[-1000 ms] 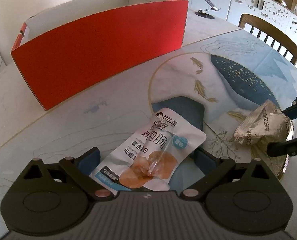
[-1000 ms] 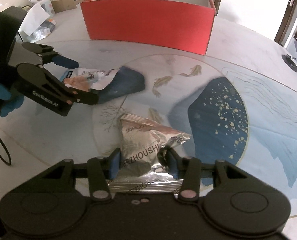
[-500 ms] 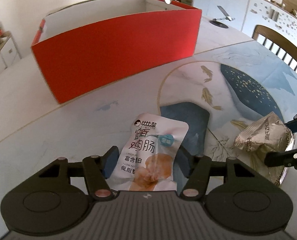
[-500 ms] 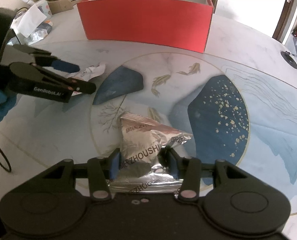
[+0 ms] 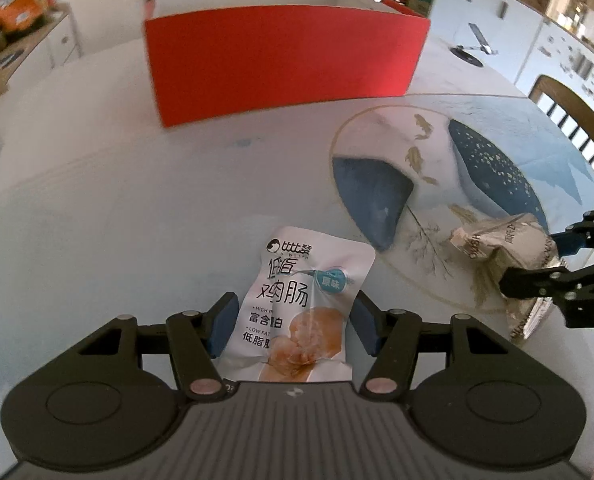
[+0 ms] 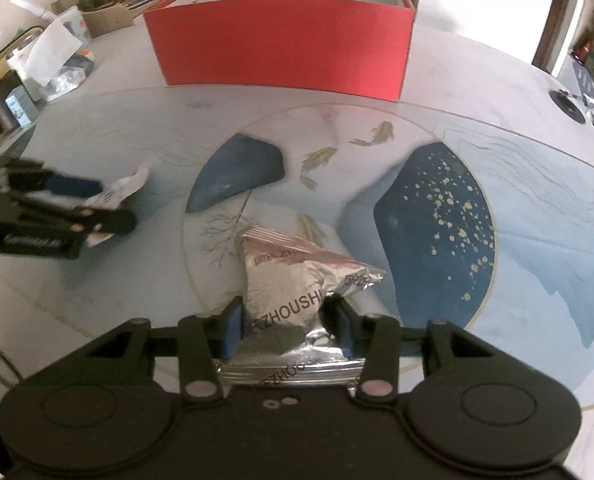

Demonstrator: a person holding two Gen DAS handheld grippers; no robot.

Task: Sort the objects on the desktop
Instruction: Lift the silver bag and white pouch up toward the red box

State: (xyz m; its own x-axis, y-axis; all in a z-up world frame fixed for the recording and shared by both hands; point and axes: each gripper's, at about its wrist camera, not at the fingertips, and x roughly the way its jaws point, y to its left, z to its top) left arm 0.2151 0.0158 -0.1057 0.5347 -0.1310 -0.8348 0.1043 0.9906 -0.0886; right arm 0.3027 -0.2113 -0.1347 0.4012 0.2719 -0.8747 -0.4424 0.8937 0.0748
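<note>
A white snack pouch [image 5: 301, 300] with black Chinese print sits between the blue pads of my left gripper [image 5: 295, 322], which is shut on its sides and holds it just over the table. From the right wrist view, that gripper [image 6: 97, 208] is at the left with the pouch's end [image 6: 125, 188] sticking out. My right gripper [image 6: 287, 328] is shut on a crinkled silver snack bag [image 6: 285, 292] lying on the table's painted circle, its jaws closing a little tighter. The left wrist view has the bag [image 5: 505, 240] and right gripper [image 5: 537, 262] at the right. An open red box [image 5: 281, 68] stands behind.
The red box [image 6: 281, 44] stands across the far side of the marble table [image 5: 117, 200] painted with a whale and fish. A phone stand [image 5: 471, 50] and a wooden chair [image 5: 577, 120] are at the right. Boxes and papers [image 6: 49, 52] clutter the far left.
My left gripper closed on the white pouch and carried it left, off the dark blue patch, swinging round to face the red box. The right gripper stayed on the silver bag.
</note>
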